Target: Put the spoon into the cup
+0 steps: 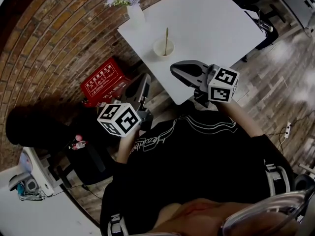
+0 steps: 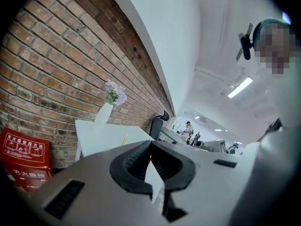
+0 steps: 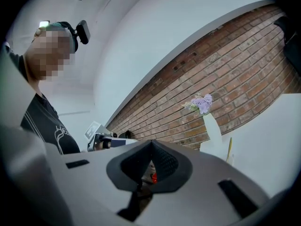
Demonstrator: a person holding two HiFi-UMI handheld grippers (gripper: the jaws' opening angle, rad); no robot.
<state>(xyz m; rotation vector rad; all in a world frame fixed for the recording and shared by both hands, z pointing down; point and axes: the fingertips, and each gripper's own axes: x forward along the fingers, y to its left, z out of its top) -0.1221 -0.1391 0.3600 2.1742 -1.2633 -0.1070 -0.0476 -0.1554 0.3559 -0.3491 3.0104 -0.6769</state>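
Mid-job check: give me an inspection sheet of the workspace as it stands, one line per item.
Surface: white table, no spills seen.
Job's things: the spoon stands in the cup, handle up.
Clutter: a white vase of purple flowers at the table's far corner, apart from the cup.
Grippers: left gripper shut, nothing between its jaws; right gripper shut, nothing held; both near the table's near corner, short of the cup.
Cables: a white cable with a plug block lies on the floor at right.
Surroundings: brick wall, red box at its foot, wooden floor.
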